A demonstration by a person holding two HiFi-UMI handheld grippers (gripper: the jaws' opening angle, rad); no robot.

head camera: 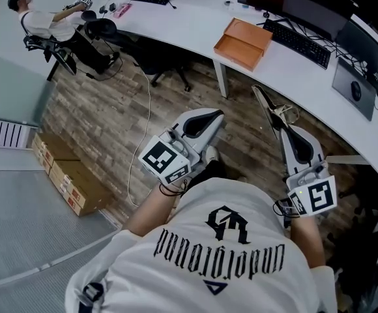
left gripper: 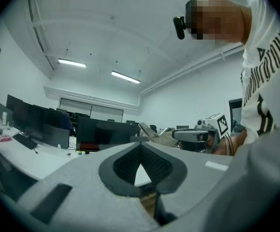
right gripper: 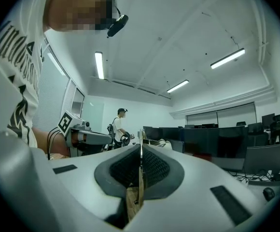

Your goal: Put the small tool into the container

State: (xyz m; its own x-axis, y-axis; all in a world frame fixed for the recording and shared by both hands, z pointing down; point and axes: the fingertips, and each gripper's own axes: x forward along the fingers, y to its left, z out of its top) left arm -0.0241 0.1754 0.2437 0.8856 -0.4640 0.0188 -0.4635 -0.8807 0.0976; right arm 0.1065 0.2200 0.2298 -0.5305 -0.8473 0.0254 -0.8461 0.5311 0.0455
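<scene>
The right claw (head camera: 288, 128) is closed on the small tool (head camera: 270, 109), a thin metal piece gripped edge-on between the pads near one end. Most of its length projects forward past the jaw tips. The left claw (head camera: 208, 117) is closed with its pads touching and holds nothing. Both claws are level, over the wooden floor (head camera: 111, 129) and short of the surface (head camera: 195, 18).

Hazards, judged from this position:

- **Pivot or slip in the grip.** The hold is narrow and the overhang long, so a jolt in the carry could rotate the tool or work it loose.
- **Premature release.** The orange container (head camera: 243, 42) lies on the surface, well apart from the tool. Opening before the tool is over it would drop the tool onto the floor.
- **Tip strike.** The projecting end leads the approach. It may catch the surface edge or the container wall and push the light, shallow container, which the closed left claw cannot steady.
- **Neighbouring item.** The keyboard (head camera: 300, 41) lies just beside the container, so an overshoot could foul it.
</scene>
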